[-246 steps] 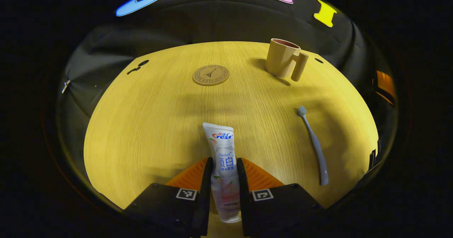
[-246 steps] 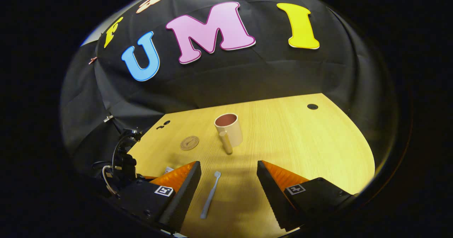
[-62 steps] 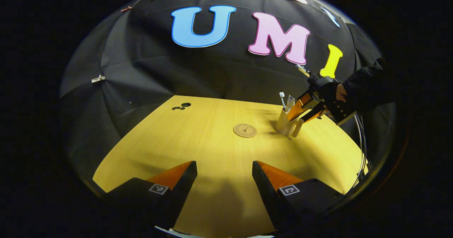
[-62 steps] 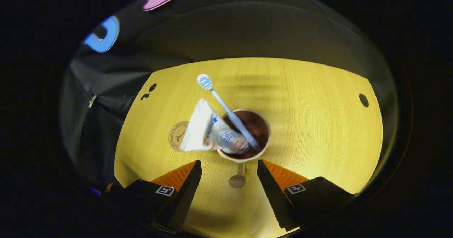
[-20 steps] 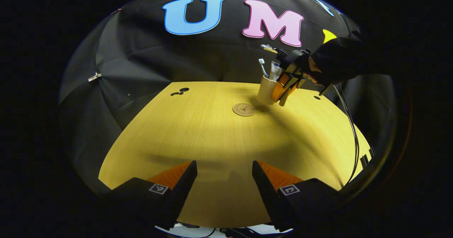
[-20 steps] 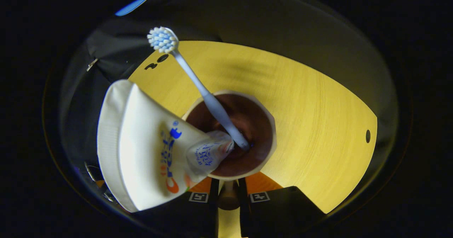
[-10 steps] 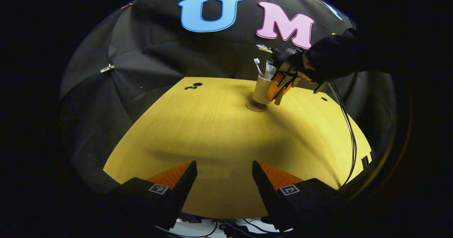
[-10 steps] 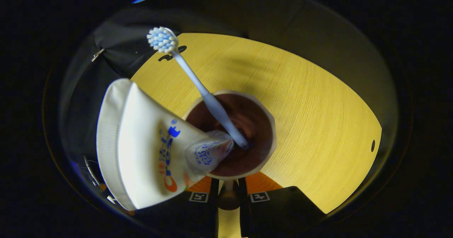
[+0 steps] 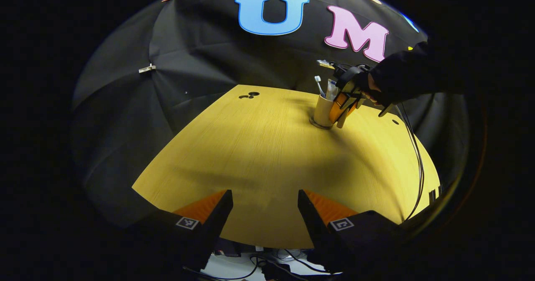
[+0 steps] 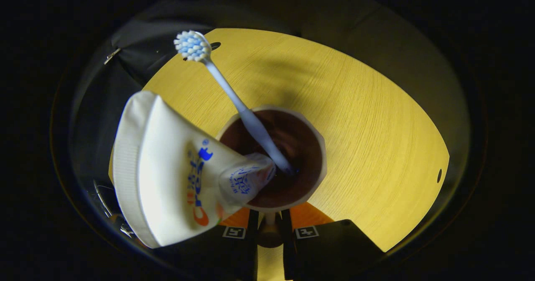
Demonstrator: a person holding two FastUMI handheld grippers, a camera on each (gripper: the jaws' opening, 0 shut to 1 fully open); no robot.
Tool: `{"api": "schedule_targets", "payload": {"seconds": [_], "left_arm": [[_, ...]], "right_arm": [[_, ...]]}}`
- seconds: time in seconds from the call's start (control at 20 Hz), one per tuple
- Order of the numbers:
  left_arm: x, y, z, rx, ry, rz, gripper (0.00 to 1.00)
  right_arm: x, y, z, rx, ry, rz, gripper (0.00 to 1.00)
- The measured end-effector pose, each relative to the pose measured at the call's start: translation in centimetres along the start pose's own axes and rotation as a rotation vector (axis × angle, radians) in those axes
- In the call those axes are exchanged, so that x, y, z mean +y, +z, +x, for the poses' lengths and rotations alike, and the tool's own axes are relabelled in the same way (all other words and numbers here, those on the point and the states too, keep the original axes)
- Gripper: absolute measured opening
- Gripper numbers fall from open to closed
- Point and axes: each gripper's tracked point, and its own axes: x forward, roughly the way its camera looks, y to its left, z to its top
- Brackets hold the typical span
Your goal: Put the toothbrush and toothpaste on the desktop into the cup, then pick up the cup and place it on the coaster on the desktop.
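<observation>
The beige cup [image 9: 322,111] stands at the far side of the wooden table, and the edge of the round cork coaster [image 9: 316,124] peeks out right under its base. A toothbrush [image 9: 319,82] and a white toothpaste tube [image 9: 331,89] stick up out of it. My right gripper [image 9: 343,110], held by a hand in a dark sleeve [image 9: 401,74], is beside the cup. Seen from above in the right gripper view, the cup [image 10: 309,189] has a dark inside holding the toothbrush [image 10: 228,89] and the toothpaste [image 10: 167,172]. There my right gripper [image 10: 269,234] is shut on the cup's handle. My left gripper [image 9: 264,203] hangs open over the near table edge.
Cable holes [image 9: 249,94] mark the table's far left, with another hole [image 9: 395,122] at the far right. A black cable [image 9: 418,168] trails from the right gripper over the table's right side. More cables [image 9: 250,268] lie below the near edge. The table's middle [image 9: 267,155] is bare wood.
The right gripper has carried the cup sideways from beside the coaster to over it and lowered it there. My left gripper stayed open and has drawn back a little.
</observation>
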Motion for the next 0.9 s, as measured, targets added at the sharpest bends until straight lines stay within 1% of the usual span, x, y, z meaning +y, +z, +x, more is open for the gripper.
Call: {"api": "schedule_targets", "payload": {"seconds": [0.1,0.15,0.2,0.25,0.35,0.4,0.45,0.65,0.9], "left_arm": [[-0.1,0.1,0.0,-0.002,-0.001,0.002,0.98],[-0.2,0.2,0.0,-0.003,-0.003,0.002,0.98],[-0.3,0.3,0.0,-0.005,-0.006,0.002,0.98],[-0.4,0.5,0.2,-0.007,-0.010,0.005,0.98],[-0.7,0.6,0.2,-0.009,-0.019,0.016,0.98],[-1.0,0.9,0.3,-0.012,-0.025,0.026,0.98],[-1.3,1.1,0.3,-0.017,-0.032,0.036,0.98],[-2.7,3.1,0.2,-0.048,-0.069,0.078,0.98],[-5.4,6.3,0.3,-0.101,-0.137,0.146,0.98]], "right_arm": [[0.0,0.0,0.1,-0.008,0.008,-0.014,0.29],[0.3,-0.1,-0.2,-0.015,0.023,-0.018,0.30],[0.5,0.1,-0.9,-0.028,0.036,-0.018,0.27],[0.8,0.2,-1.1,-0.042,0.056,-0.009,0.38],[0.4,0.6,-1.9,-0.078,0.057,0.005,0.69],[0.4,0.7,-2.1,-0.093,0.064,0.019,0.87],[0.2,0.9,-3.2,-0.106,0.069,0.036,1.00],[-0.7,0.2,-7.4,-0.187,0.090,0.087,0.99],[-2.3,-1.1,-15.4,-0.364,0.087,0.112,0.99]]}}
